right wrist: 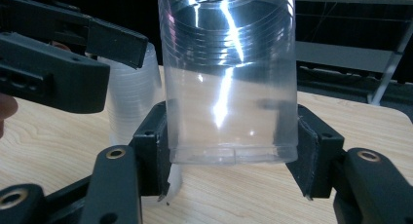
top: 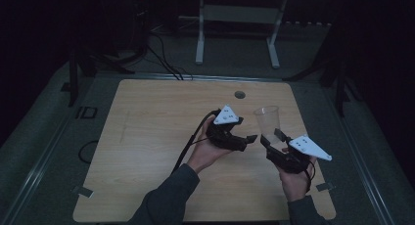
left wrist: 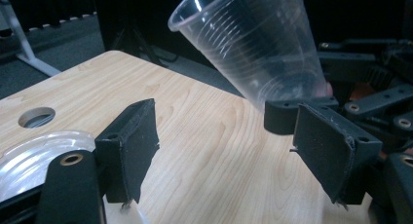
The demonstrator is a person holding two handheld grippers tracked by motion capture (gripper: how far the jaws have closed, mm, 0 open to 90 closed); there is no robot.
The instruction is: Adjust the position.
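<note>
Nearest to the person, two sleeves come in from the bottom of the high view. Each hand holds a black gripper.

The right gripper [top: 268, 138] squeezes the bottom of a clear plastic cup [top: 267, 120]. In the right gripper view its two pads press on both sides of the cup [right wrist: 229, 83], so the hold looks firm. The cup stands almost upright above the table, lifted a little.

The left gripper [top: 250, 138] sits just beside the cup's bottom. Its jaws stand apart, with only bare wood between them in the left gripper view. It holds nothing. The cup [left wrist: 253, 44] leans above its far jaw there.

A second clear cup [right wrist: 132, 95] stands on the table behind the held one, next to the left gripper.

To do this step well, I think the right hand should keep a gentle, steady squeeze, because thin plastic bends and can pop out. The left hand should back away slowly so it does not bump the cup.

The table [top: 147, 137] has lots of bare wood on the left side. The right edge is near the right hand, so moves should go left or forward. Farther off there is a small round hole [top: 239, 94], then a white frame [top: 235, 14] on the dark floor.
</note>
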